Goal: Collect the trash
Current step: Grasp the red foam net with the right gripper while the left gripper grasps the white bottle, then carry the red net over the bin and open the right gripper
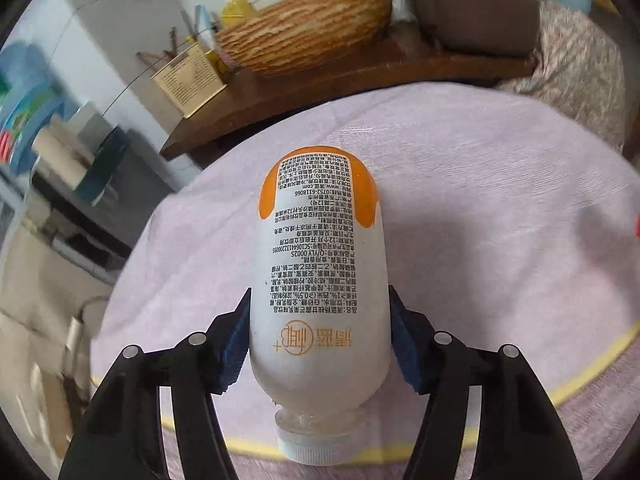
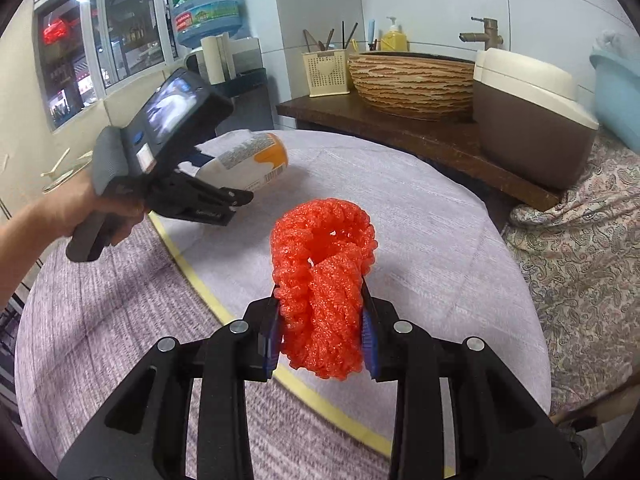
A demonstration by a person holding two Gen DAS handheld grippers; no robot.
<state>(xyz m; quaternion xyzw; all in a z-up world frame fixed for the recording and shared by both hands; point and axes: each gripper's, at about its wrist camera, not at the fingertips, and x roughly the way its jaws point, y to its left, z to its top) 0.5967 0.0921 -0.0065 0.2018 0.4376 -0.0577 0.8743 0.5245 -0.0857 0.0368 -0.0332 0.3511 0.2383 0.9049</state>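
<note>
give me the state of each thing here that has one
bottle: capped, held off the table, cap toward the left camera
foam net: crumpled, held above the table
left gripper: shut on the bottle
right gripper: shut on the foam net
faucet: no water seen running

Bare tablecloth (image 2: 420, 216) lies ahead; the wooden counter (image 2: 400, 128) blocks the far edge.

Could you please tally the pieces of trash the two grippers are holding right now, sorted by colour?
White and orange: 1, the drink bottle in the left gripper.
Red: 1, the foam net in the right gripper.
Total: 2 pieces, both held above the cloth-covered table.
</note>
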